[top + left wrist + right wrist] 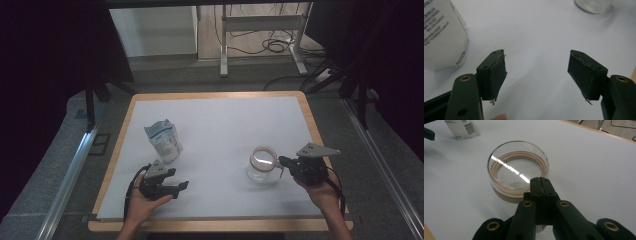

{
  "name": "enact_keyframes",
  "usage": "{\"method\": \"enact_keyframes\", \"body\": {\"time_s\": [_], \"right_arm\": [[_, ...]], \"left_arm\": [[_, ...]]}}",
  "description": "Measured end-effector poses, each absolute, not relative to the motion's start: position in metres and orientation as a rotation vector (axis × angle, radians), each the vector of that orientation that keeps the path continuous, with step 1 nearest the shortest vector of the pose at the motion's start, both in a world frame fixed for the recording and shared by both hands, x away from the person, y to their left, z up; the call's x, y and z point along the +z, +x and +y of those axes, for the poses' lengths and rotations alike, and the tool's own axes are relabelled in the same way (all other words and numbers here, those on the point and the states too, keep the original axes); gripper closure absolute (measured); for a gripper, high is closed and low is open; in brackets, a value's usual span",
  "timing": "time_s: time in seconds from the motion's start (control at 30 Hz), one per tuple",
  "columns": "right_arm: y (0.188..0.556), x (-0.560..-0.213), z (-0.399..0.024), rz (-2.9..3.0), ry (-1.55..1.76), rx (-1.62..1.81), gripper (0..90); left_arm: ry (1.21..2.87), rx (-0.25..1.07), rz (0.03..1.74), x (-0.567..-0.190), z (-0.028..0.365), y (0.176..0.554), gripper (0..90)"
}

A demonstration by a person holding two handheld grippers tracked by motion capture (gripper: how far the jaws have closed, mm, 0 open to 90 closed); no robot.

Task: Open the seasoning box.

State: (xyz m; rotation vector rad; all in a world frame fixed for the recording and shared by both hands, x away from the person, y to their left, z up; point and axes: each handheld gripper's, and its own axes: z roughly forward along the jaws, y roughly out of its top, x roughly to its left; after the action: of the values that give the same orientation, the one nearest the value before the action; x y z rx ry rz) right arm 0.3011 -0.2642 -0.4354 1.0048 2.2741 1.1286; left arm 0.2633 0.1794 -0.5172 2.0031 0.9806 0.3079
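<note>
A glass jar (262, 169) with a glass lid in a pale wooden ring (517, 170) stands on the right of the white table top (225, 120). My right gripper (282, 161) is shut, jaws pressed together, with its tips (540, 179) at the lid's near rim; I see nothing between them. A white printed pouch (164, 141) stands upright left of centre. Below it, my left gripper (180, 179) is held just over the table, pointing right. Its jaws are open (537, 55) with nothing between them, the pouch (441, 35) off to their left and the jar (594, 5) farther ahead.
The white top has a wooden border (310, 117). Metal rails (75, 160) run along both sides. Beyond the far edge stand a desk frame (225, 45) and loose cables (275, 45) on the floor. Bare white surface lies between pouch and jar.
</note>
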Motion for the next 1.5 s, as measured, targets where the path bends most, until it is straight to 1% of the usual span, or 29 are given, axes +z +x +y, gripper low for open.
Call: {"method": "enact_keyframes", "body": {"time_s": [0.1, 0.23, 0.57, 0.83, 1.27, 1.4, 1.5], "right_arm": [[0.301, -0.436, -0.265, 2.27, 1.005, 1.132, 90.0], [0.3, -0.436, -0.265, 2.259, 1.003, 1.135, 90.0], [0.296, -0.441, -0.27, 2.24, 1.005, 1.106, 90.0], [0.3, -0.433, -0.264, 2.24, 0.983, 1.126, 90.0], [0.298, -0.439, -0.266, 2.222, 0.994, 1.14, 90.0], [0.297, -0.441, -0.265, 2.223, 0.986, 1.128, 90.0], [0.296, -0.442, -0.265, 2.217, 0.986, 1.138, 90.0]], "left_arm": [[1.994, 0.313, 0.989, -0.517, 0.181, 0.263, 31.2], [1.992, 0.312, 0.989, -0.517, 0.182, 0.263, 34.6], [1.988, 0.307, 0.995, -0.517, 0.183, 0.265, 32.6], [1.99, 0.302, 0.994, -0.518, 0.182, 0.265, 31.1], [1.983, 0.29, 0.995, -0.517, 0.184, 0.265, 28.9], [1.979, 0.292, 0.989, -0.515, 0.183, 0.265, 29.3], [1.98, 0.3, 0.972, -0.513, 0.179, 0.265, 32.4]]}}
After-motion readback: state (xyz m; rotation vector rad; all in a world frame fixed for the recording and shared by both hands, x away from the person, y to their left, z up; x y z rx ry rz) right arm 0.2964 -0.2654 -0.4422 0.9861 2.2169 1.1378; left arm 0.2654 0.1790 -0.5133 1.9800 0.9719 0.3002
